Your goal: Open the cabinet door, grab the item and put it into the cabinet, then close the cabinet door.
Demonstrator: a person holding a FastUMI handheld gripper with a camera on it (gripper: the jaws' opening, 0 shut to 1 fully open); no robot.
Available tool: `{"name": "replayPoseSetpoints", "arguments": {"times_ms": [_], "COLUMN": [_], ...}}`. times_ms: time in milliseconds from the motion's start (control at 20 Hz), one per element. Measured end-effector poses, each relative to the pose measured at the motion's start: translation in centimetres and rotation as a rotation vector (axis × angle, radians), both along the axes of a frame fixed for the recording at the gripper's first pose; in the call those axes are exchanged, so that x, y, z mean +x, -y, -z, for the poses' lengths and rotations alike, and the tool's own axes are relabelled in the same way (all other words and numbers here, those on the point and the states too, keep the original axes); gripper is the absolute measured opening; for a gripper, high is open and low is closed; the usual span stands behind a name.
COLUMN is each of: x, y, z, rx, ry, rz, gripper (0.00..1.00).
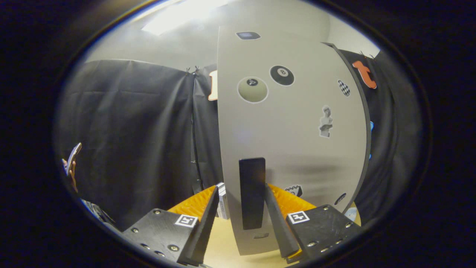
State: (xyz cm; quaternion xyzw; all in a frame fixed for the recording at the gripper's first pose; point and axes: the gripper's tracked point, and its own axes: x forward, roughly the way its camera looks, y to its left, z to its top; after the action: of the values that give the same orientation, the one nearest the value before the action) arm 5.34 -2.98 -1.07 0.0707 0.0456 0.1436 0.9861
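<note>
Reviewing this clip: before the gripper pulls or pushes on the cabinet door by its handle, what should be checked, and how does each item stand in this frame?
1. Handle between the fingers of the gripper: ok, the dark bar stands in the gap.
2. Both fingers pressing on the handle: not ok, the right finger lies beside it, the left finger stands clear.
3. Cabinet door swung off the cabinet: ok, its edge faces the gripper.
4. Item already inside the cabinet: cannot tell, the interior is hidden.
5. Person's hand by the booth wall clear of the door: ok.
</note>
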Motion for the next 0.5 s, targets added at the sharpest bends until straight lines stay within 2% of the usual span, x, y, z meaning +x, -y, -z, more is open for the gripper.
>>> {"name": "replayPoseSetpoints", "arguments": {"times_ms": [350,500], "x": [2.1,4.3], "y": [0.1,-1.1], "z": [0.6,1.6], "rx": [-0.015,-0.027], "ry": [-0.016,-0.022], "rz": [0.006,0.008], "gripper": [0.73,0.73]}}
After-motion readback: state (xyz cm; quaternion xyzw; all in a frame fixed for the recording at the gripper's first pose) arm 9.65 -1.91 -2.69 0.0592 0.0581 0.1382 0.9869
